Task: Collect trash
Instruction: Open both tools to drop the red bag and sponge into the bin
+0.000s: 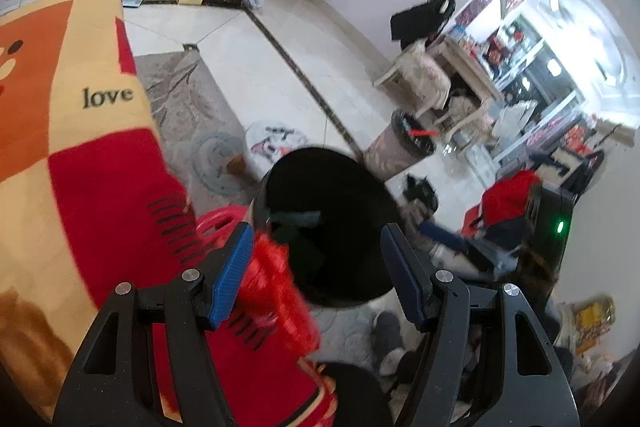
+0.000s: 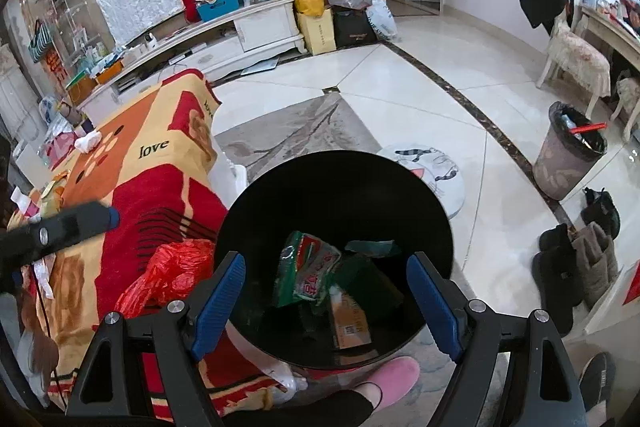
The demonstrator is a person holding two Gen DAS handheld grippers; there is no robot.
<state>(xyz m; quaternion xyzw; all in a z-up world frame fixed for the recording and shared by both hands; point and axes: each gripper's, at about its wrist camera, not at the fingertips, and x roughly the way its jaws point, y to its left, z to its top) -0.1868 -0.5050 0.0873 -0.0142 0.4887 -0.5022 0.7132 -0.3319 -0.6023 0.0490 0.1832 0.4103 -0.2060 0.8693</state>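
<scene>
Lying in a black round bin (image 2: 332, 211) on the floor are a green wrapper (image 2: 306, 269), a small cardboard box (image 2: 350, 319) and dark scraps. Both the right gripper (image 2: 326, 303) and the left gripper (image 1: 320, 267) tilt downward above the bin, jaws apart, holding nothing. A crumpled red plastic bag (image 2: 172, 271) rests just beside the bin against a blanket-covered table (image 2: 132, 187).
</scene>
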